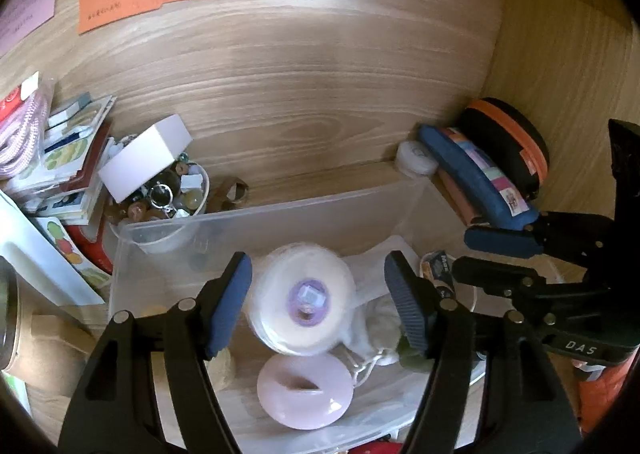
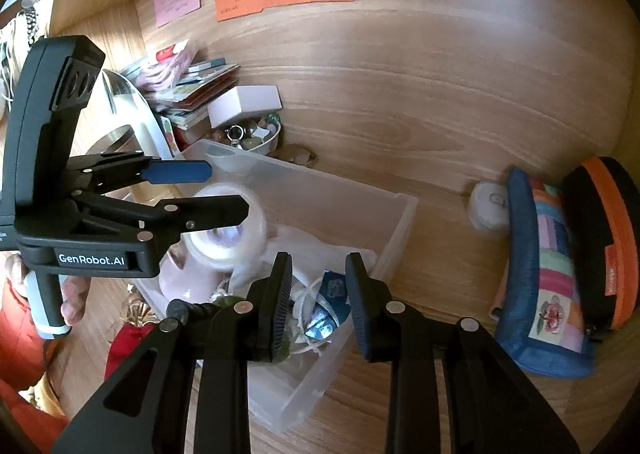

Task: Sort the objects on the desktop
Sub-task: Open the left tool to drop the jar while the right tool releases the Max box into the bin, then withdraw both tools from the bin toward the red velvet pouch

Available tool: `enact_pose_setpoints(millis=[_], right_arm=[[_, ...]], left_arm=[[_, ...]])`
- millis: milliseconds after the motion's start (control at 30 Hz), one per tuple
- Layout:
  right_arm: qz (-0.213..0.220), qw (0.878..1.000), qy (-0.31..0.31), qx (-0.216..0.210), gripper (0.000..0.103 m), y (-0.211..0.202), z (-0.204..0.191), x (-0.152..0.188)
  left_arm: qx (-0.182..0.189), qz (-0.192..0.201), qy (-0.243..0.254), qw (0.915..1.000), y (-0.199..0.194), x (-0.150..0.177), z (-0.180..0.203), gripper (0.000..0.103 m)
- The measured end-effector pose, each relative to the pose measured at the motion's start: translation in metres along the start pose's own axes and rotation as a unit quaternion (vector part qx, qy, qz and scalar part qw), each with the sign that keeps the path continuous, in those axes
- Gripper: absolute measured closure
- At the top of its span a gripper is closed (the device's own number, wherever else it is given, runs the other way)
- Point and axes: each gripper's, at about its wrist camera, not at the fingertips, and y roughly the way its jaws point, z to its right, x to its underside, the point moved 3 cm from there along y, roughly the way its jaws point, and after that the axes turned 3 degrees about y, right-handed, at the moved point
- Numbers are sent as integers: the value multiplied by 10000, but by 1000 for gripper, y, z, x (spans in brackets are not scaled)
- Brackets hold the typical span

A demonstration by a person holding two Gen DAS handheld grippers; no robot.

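Both the left tongs [image 1: 318, 306] and the right tongs [image 2: 318, 304] hang released over the clear bin [image 1: 256, 214] near the counter's back edge, where the white tape roll [image 1: 300, 298] lies, so a careless closing might snag the drawstring pouch [image 1: 376, 318].

My left tool [image 1: 318, 300] has its jaws wide apart, and nothing is pressed between them. My right tool [image 2: 316, 304] is also spread, with a clear gap between its jaws. It sits to the right of the left one, and both point forward and down.
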Motion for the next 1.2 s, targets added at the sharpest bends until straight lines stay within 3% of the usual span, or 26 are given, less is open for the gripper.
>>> enact_pose_setpoints(millis=[100,233,600,800,1200], right_arm=[[58,10000,6,49,78,-6,-2,-1],[173,9998,36,68,77,-18,-4,0],[596,9978,156,258,43,-63,-14,7],[652,9972,179,334,34,-75,-25,19],[532,9981,291,128,33,-83,-54,47]], left_arm=[[105,4,-19,9999,-3,-2,1,35],[-60,121,75,9999,-14,-3,5,34],[-409,445,73,9981,-53,11,-5,21],[-629,644,95,9959,-77,25,-7,12],[-663,549,-175,9961,-101,68,-28,8]])
